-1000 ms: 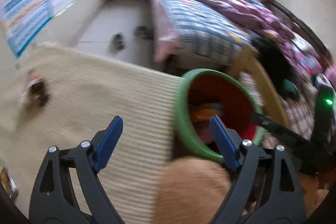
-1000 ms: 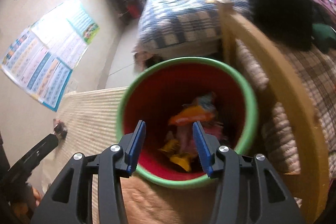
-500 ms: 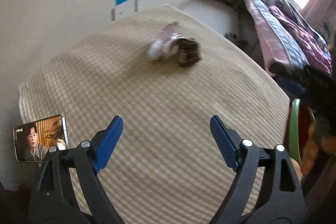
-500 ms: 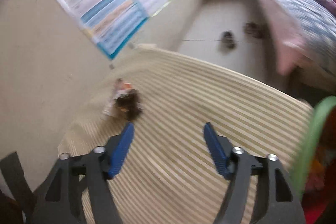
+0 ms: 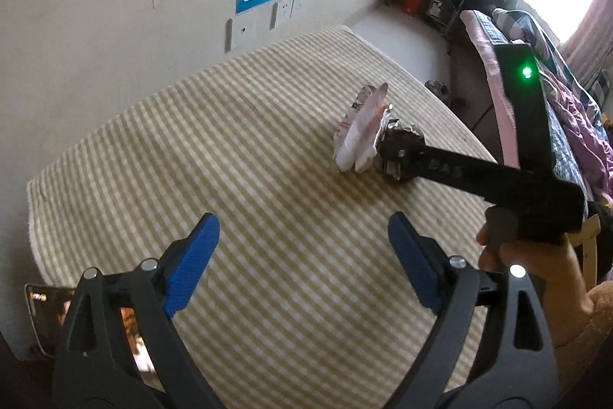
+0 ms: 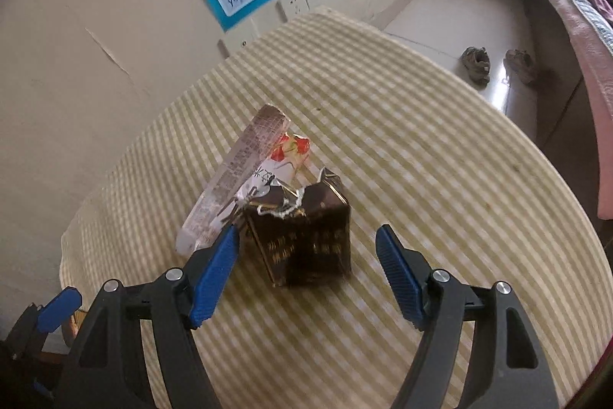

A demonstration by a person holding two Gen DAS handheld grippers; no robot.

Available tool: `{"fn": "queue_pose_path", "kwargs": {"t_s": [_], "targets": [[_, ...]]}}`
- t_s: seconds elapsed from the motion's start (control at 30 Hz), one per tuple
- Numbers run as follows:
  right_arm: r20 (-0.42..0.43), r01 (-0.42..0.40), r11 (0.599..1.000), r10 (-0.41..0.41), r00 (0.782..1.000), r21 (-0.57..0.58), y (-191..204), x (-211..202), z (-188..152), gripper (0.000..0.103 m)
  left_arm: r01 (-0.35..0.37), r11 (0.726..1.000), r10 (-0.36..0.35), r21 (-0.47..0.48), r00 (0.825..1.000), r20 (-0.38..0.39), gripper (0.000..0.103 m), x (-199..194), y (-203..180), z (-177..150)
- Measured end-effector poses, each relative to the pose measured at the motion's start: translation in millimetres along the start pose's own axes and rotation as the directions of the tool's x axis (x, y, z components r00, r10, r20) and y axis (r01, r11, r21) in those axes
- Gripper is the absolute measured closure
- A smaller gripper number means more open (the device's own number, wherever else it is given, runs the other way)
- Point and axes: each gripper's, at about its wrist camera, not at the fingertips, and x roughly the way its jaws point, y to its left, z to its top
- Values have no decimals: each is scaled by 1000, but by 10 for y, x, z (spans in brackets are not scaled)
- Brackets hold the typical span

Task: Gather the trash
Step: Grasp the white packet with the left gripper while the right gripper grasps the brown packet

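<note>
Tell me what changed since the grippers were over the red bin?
Both swung from the bin to the striped table. The right gripper, whose jaws have just been closing, now straddles the dark carton without touching it. The left gripper is open, empty. The trash stayed put.

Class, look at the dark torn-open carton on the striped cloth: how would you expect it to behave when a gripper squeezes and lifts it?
The dark carton is ripped open at the top, so it is probably empty and light. Its thin walls look likely to buckle under the pads rather than resist. It leans against the clear wrapper, which may shift when the carton moves.
</note>
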Motion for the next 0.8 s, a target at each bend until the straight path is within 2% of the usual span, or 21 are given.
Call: {"fn": "queue_pose_path", "kwargs": {"t_s": [0.03, 0.1, 0.23, 0.4, 0.6, 0.63, 0.67, 0.73, 0.8], "targets": [[-5, -6, 1000, 6, 1000, 2, -3, 22, 5, 50, 3, 1000, -3, 4, 1000, 0, 16, 28, -11, 27], [-3, -15, 1000, 16, 1000, 1, -15, 25, 10, 57, 8, 1000, -8, 14, 1000, 0, 16, 81, -34, 79], [49, -21, 998, 18, 999, 67, -235, -241, -139, 57, 23, 999, -23, 41, 1000, 2, 16, 218, -117, 219], [76, -38, 976, 22, 997, 213, -703, -708, -595, 57, 17, 993, -14, 120, 1000, -21, 16, 527, -328, 398], [102, -54, 971, 31, 994, 235, -829, -1198, -1131, 57, -6, 983, 9, 181, 1000, -19, 16, 806, -546, 549], [103, -59, 970, 35, 994, 236, -817, -1247, -1182, 56, -10, 983, 16, 185, 999, -29, 22, 858, -567, 563], [105, -62, 969, 38, 994, 240, -809, -1283, -1238, 56, -15, 982, 23, 187, 999, -40, 37, 897, -585, 573], [113, -64, 968, 37, 993, 243, -789, -1363, -1359, 56, -15, 981, 30, 194, 997, -73, 57, 984, -616, 584], [121, -65, 967, 36, 992, 247, -762, -1419, -1438, 56, -19, 979, 35, 205, 997, -73, 58, 980, -645, 567]]}}
